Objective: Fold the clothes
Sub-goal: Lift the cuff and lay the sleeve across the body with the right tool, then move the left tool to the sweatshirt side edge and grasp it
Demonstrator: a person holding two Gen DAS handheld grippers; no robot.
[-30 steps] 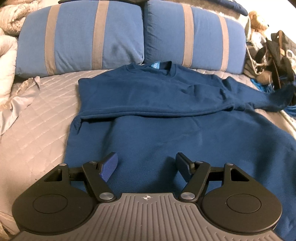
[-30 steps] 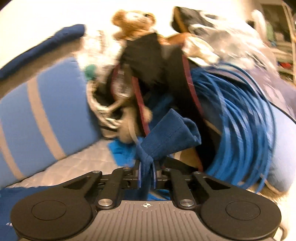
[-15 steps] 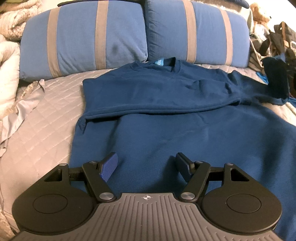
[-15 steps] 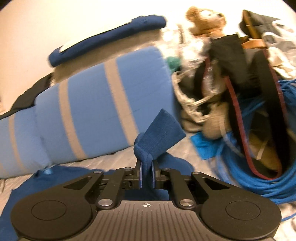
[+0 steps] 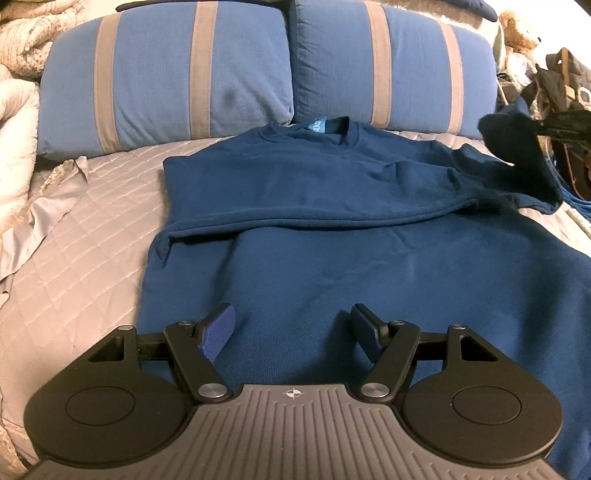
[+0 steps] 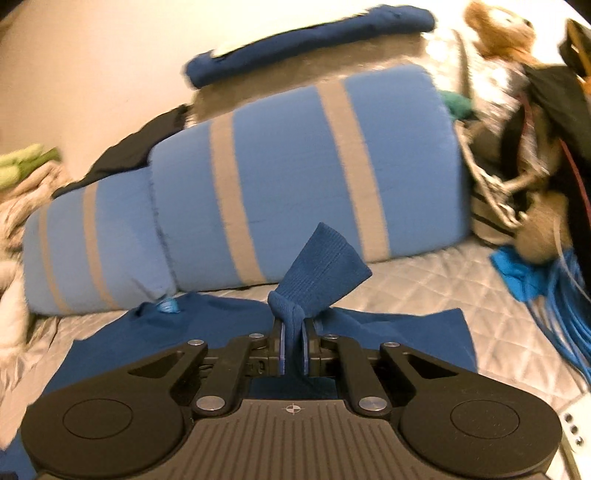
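Right gripper [image 6: 293,345] clamped tight on the ribbed cuff [image 6: 321,273] of a navy sweatshirt sleeve, cuff fanning up above the 2 nearly touching fingers. Seen from the left wrist view, the same cuff [image 5: 517,144] raised off the bed at the far right, sleeve trailing down to the shoulder.

Left gripper [image 5: 291,325] spread wide, nothing between its 2 blue pads [image 5: 218,330] — poised low over the lower body of the sweatshirt [image 5: 314,236], contact with the cloth unclear.

Sweatshirt lying flat on a grey quilted bedcover [image 5: 81,236], collar toward the pillows, the other sleeve already folded across the chest.

Beyond — 2 blue pillows with grey stripes [image 5: 166,74] against the headboard, a teddy bear [image 6: 495,26] and a coil of blue cable [image 6: 565,302] at the right edge, cream blankets [image 5: 18,48] at the left.
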